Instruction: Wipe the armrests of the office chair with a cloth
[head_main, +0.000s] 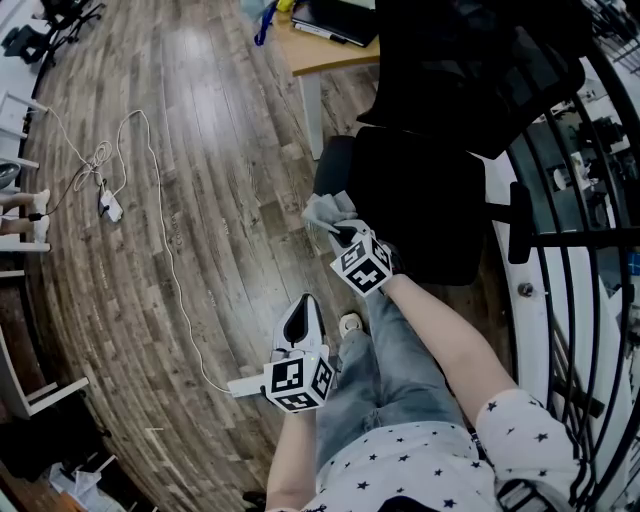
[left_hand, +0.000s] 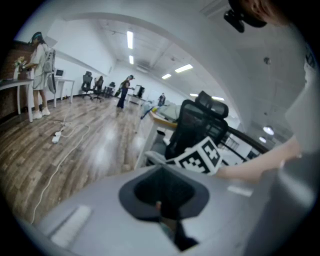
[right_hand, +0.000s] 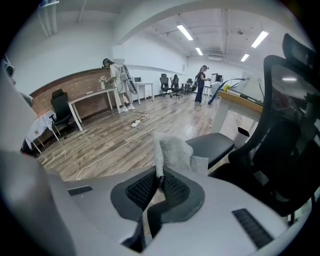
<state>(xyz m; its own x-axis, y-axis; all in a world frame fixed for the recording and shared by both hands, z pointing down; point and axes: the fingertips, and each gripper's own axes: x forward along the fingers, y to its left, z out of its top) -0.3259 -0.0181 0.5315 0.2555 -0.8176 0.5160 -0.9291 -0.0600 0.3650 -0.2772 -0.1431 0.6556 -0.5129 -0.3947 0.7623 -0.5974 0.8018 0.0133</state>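
The black office chair stands ahead of me, its backrest at the right of the right gripper view. My right gripper is shut on a grey cloth, which sticks up from the jaws just in front of the chair's left armrest pad. In the head view that armrest lies just beyond the cloth. The other armrest is on the chair's far side. My left gripper hangs lower and nearer, over the floor, jaws shut with nothing in them.
A wooden desk stands behind the chair. A white cable with a power strip trails over the wood floor at left. A dark metal rack runs along the right. My jeans leg and shoe are below. People stand far off.
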